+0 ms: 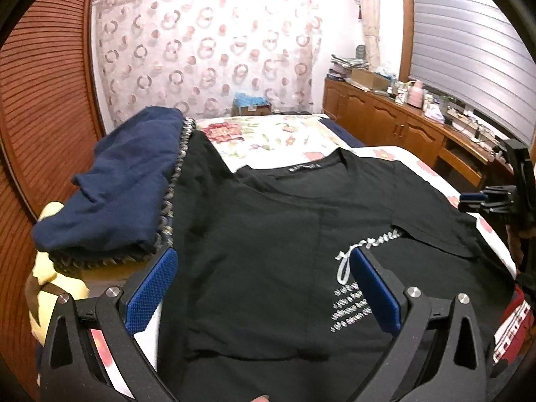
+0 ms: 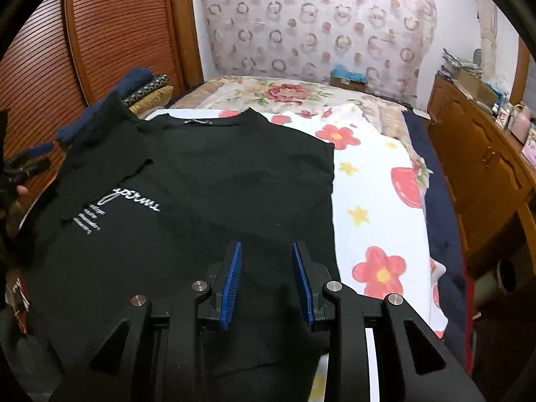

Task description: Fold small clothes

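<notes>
A black T-shirt (image 1: 274, 234) with white lettering (image 1: 351, 288) lies flat on the bed, both sleeves folded in over the body; it also shows in the right wrist view (image 2: 207, 181). My left gripper (image 1: 264, 261) is wide open just above the shirt's lower part, holding nothing. My right gripper (image 2: 266, 254) is open, its jaws closer together, above the shirt's lower right edge, holding nothing. The right gripper also shows at the far right of the left wrist view (image 1: 482, 197), and the left gripper at the left edge of the right wrist view (image 2: 30, 157).
A flowered white sheet (image 2: 378, 207) covers the bed. A pile of folded clothes, navy blue on top (image 1: 124, 181), sits left of the shirt. A wooden cabinet (image 1: 395, 124) with clutter runs along the right. A slatted wooden door (image 1: 43, 100) is at left.
</notes>
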{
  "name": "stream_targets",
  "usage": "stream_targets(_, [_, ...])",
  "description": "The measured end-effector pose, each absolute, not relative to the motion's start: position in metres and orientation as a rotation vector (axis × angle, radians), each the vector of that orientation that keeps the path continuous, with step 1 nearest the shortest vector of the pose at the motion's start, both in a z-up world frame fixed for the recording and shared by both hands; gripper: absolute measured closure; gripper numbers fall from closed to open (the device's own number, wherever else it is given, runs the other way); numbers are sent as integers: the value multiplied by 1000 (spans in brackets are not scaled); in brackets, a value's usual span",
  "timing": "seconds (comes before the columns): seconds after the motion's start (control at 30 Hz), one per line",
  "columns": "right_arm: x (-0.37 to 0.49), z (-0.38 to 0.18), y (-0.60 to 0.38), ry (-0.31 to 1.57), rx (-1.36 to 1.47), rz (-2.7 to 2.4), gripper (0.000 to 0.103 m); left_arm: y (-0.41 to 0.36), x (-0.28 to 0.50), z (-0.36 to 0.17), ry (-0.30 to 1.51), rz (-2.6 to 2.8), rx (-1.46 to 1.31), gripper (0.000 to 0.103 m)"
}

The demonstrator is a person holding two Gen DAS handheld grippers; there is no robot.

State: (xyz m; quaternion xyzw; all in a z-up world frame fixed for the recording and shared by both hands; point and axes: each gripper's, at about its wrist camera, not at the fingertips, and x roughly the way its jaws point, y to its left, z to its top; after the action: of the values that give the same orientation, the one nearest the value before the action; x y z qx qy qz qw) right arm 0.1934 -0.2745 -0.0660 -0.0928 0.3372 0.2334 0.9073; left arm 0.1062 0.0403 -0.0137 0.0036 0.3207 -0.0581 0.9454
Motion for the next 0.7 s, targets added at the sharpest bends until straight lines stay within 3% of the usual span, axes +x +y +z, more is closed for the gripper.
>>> stream_targets(0.07, [206, -69, -267, 689, -204, 455, 56, 46, 113, -11, 649, -115, 17, 0])
stream_targets(0.33, [246, -80, -241, 741, -238, 353, 56, 59, 158, -3, 661, -96, 132, 6])
stream_targets(0.53, [239, -69, -240, 746, -157, 370, 52, 71, 199, 1, 707, -68, 154, 22])
stream_targets(0.6, [236, -70, -237, 745, -159, 366, 51, 73, 206, -1, 729, -66, 152, 34])
stream_targets(0.7, [228, -69, -234, 743, -166, 358, 49, 76, 221, -3, 759, -63, 136, 41])
